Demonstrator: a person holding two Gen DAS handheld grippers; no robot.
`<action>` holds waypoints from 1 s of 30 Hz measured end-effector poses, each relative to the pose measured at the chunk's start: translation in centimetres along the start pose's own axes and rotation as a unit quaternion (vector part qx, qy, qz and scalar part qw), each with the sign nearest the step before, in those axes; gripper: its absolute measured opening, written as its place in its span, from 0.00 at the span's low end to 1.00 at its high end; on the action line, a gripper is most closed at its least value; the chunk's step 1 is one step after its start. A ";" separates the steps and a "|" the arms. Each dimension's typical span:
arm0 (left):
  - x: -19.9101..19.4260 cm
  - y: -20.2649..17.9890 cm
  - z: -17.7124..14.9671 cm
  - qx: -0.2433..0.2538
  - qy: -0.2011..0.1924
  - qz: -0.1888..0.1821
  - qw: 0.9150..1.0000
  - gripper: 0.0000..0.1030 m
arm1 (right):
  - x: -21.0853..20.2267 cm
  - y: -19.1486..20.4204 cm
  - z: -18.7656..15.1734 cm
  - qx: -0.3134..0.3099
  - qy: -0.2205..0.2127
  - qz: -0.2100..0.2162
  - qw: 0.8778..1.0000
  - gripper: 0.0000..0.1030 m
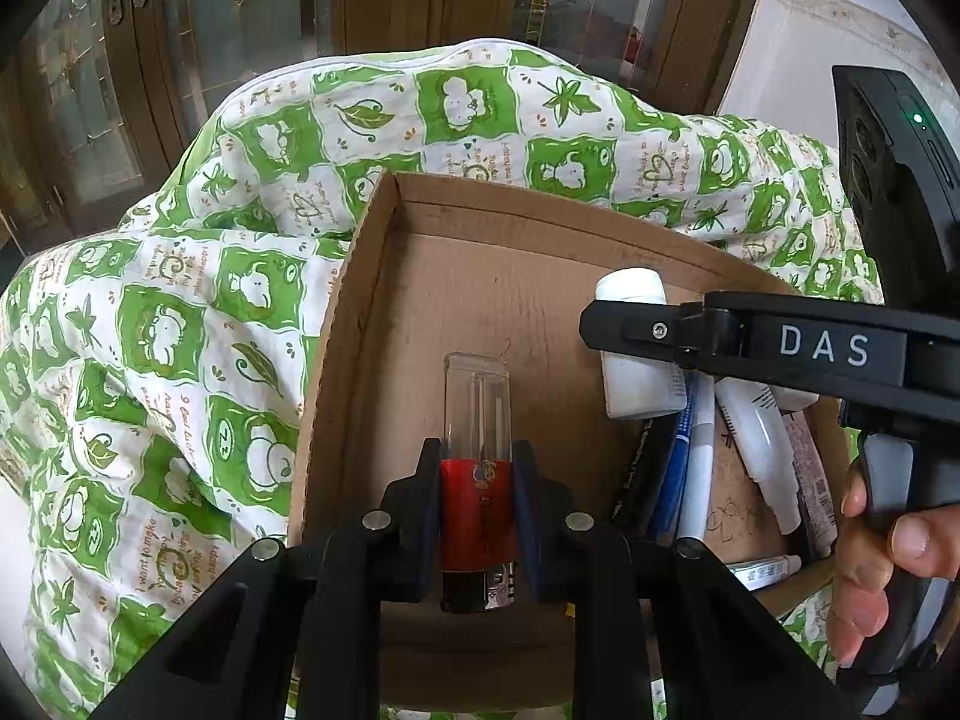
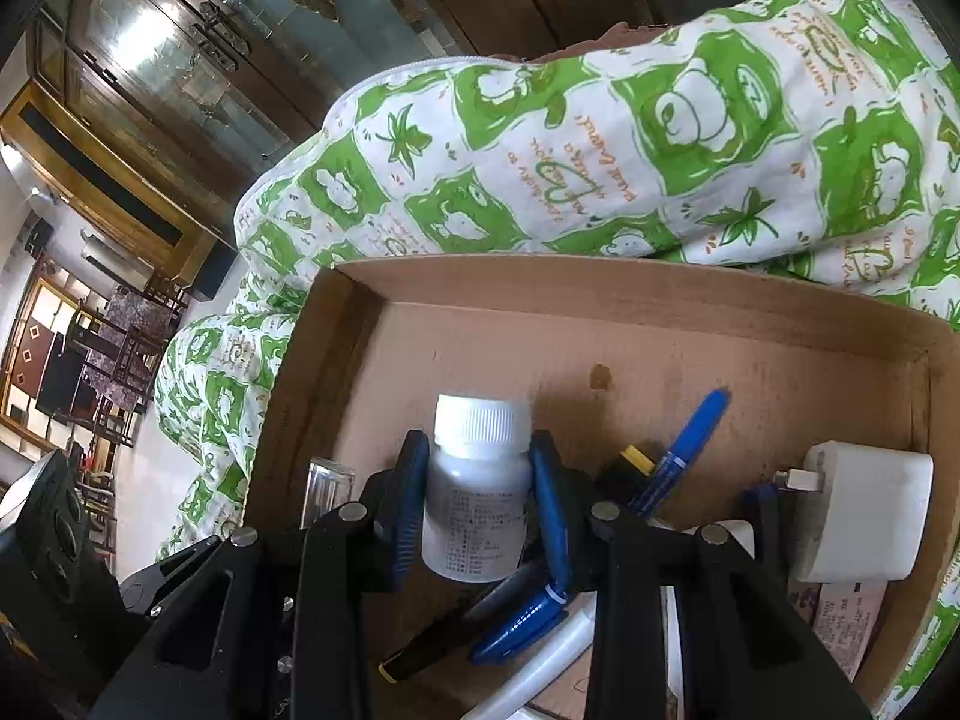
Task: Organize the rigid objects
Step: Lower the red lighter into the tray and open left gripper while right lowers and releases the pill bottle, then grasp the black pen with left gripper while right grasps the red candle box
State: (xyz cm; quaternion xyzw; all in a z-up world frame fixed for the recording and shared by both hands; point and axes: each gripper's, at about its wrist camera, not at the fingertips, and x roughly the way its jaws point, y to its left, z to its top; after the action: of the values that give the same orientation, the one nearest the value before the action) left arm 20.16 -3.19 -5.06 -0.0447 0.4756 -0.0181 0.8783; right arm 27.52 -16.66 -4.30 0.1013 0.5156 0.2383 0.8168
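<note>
Over the open cardboard box (image 1: 360, 276), my left gripper (image 1: 478, 462) is shut on a red tube with a clear cap (image 1: 477, 516), cap pointing away from me. The right gripper (image 1: 606, 330) reaches in from the right, seen side-on, gripping a white bottle (image 1: 636, 372). In the right wrist view my right gripper (image 2: 480, 456) is shut on that white screw-cap bottle (image 2: 477, 516), held upright over the box (image 2: 600, 282). The tube's clear cap (image 2: 327, 486) shows just left of it. Whether either object touches the box floor I cannot tell.
Along the box's right side lie a blue marker (image 2: 684, 450), a white charger plug (image 2: 864, 516), a white pen (image 2: 540, 666), a black pen (image 2: 432, 642) and a white squeeze bottle (image 1: 759, 444). The box rests on a green-and-white quilt (image 1: 180, 330). A hand (image 1: 870, 570) holds the right gripper's handle.
</note>
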 end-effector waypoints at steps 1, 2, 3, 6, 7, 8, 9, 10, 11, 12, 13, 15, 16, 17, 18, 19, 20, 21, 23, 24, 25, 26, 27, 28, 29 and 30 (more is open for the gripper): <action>0.0 0.0 0.0 0.001 0.000 0.001 1.000 0.21 | 0.1 0.0 0.0 -0.001 0.000 0.000 1.000 0.32; 0.0 -0.2 0.0 0.003 0.000 0.004 1.000 0.21 | 0.3 0.0 0.0 -0.002 0.001 0.000 1.000 0.32; 0.0 -0.3 0.0 0.006 0.000 0.005 1.000 0.21 | 0.3 0.0 -0.1 -0.002 0.000 0.000 1.000 0.32; -0.1 -0.6 -0.1 0.011 -0.003 0.003 1.000 0.22 | 0.2 0.0 0.0 -0.005 -0.005 0.001 1.000 0.33; -0.2 -0.6 -0.1 0.013 -0.002 -0.002 1.000 0.25 | 0.0 0.0 0.1 -0.005 -0.009 0.001 1.000 0.33; -0.2 -0.7 -0.2 0.014 -0.003 -0.004 1.000 0.28 | -0.2 0.0 0.1 -0.006 -0.012 0.002 1.000 0.39; -0.5 -0.8 -0.2 0.016 -0.005 -0.001 1.000 0.35 | -0.5 0.0 0.2 -0.006 -0.017 0.002 1.000 0.45; -1.0 -0.8 -0.4 0.018 -0.011 0.003 1.000 0.38 | -0.8 0.0 0.3 -0.006 -0.022 0.000 1.000 0.46; -1.4 -0.9 -0.5 0.019 -0.014 0.003 1.000 0.43 | -1.3 0.0 0.3 -0.007 -0.027 -0.005 1.000 0.46; -1.9 -0.9 -0.6 0.019 -0.018 -0.001 1.000 0.45 | -1.9 0.1 0.4 -0.008 -0.031 -0.008 0.999 0.47; -2.4 -0.8 -0.7 0.018 -0.019 -0.003 1.000 0.45 | -2.6 0.2 0.4 -0.008 -0.033 -0.010 0.999 0.48; -3.5 -0.7 -1.2 0.018 -0.022 -0.014 1.000 0.45 | -4.0 0.2 0.4 -0.001 -0.035 -0.018 0.999 0.49; -4.0 -0.6 -1.4 0.018 -0.024 -0.021 0.999 0.45 | -4.8 0.2 0.4 0.004 -0.036 -0.020 0.999 0.50; -4.5 -0.6 -1.7 0.018 -0.027 -0.029 0.999 0.45 | -5.7 0.2 0.3 0.010 -0.035 -0.020 0.999 0.52; -5.1 -0.7 -2.2 0.021 -0.027 -0.039 0.999 0.45 | -6.8 0.1 0.2 0.019 -0.033 -0.018 0.999 0.53; -5.6 -0.9 -2.7 0.028 -0.026 -0.049 0.998 0.45 | -7.7 0.1 0.1 0.026 -0.034 -0.016 0.999 0.54; -6.1 -1.0 -3.0 0.032 -0.025 -0.054 0.998 0.45 | -8.9 0.1 0.0 0.035 -0.034 -0.016 0.999 0.54; -6.6 -1.4 -3.5 0.040 -0.024 -0.064 0.997 0.45 | -9.7 0.1 -0.2 0.040 -0.033 -0.018 0.998 0.55; -6.9 -2.3 -4.4 0.051 -0.017 -0.087 0.995 0.51 | -11.7 0.1 -0.8 0.047 -0.031 -0.017 0.998 0.56; -6.9 -3.1 -5.2 0.062 -0.009 -0.104 0.993 0.53 | -12.6 0.1 -1.3 0.048 -0.027 -0.016 0.998 0.57; -7.1 -3.8 -5.6 0.070 -0.003 -0.112 0.991 0.53 | -13.0 0.1 -1.6 0.048 -0.024 -0.017 0.998 0.58; -7.0 -4.9 -6.3 0.086 0.006 -0.120 0.989 0.53 | -13.8 -0.1 -2.3 0.048 -0.020 -0.019 0.998 0.58; -6.8 -6.1 -7.0 0.105 0.013 -0.125 0.987 0.53 | -14.5 -0.3 -3.1 0.050 -0.015 -0.025 0.998 0.58; -6.6 -7.1 -7.5 0.119 0.015 -0.124 0.985 0.53 | -15.1 -0.7 -4.2 0.054 -0.007 -0.032 0.998 0.59; -6.2 -8.2 -8.0 0.133 0.022 -0.129 0.982 0.53 | -15.5 -1.3 -5.2 0.061 0.001 -0.035 0.998 0.59; -5.7 -9.4 -8.6 0.145 0.032 -0.141 0.979 0.53 | -15.8 -1.8 -6.0 0.068 0.008 -0.035 0.997 0.59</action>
State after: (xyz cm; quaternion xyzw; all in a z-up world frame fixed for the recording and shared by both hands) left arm 9.95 -12.65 -4.10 0.0174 0.4846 -0.2123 0.8484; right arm 17.11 -26.46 4.86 0.1372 0.5401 0.1746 0.8118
